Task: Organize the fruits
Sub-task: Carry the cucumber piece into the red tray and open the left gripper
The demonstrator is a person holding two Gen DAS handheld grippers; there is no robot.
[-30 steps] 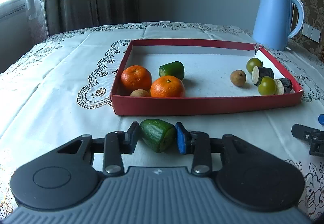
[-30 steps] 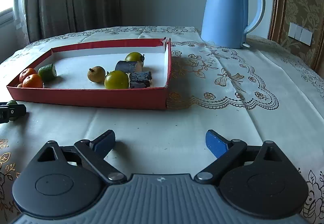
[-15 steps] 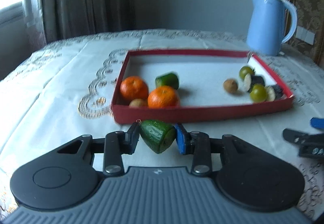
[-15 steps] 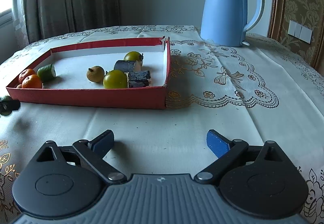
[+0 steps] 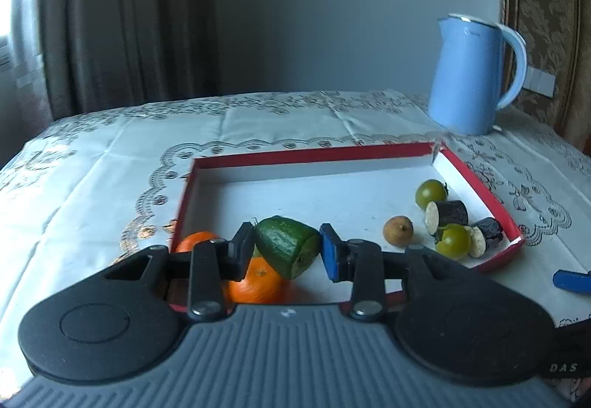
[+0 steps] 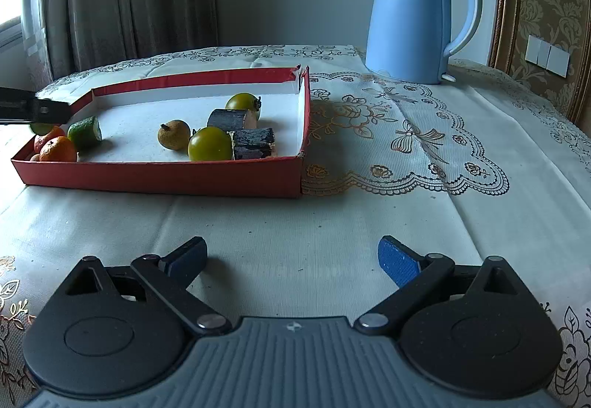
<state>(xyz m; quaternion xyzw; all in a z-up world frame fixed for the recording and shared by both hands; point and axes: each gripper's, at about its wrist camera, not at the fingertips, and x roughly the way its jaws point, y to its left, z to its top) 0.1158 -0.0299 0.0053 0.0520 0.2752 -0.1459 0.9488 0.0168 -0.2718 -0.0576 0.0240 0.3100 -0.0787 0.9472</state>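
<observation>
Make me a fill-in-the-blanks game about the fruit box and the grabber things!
1. The left gripper is shut on a green ____ piece.
2. The shallow cardboard tray with fruit inside has ____ outer walls.
3. The tall kettle behind the tray is light ____.
4. The right gripper is ____ and holds nothing.

Missing words: cucumber; red; blue; open

Soft daylight entered from a window (image 6: 9, 27) far left of the jaws, leaving the room dim and bluish. Short shadows fell rightward beside the right gripper's (image 6: 291, 260) fingers. Fisheye bending curved the edges; the left view looked slightly soft.
</observation>
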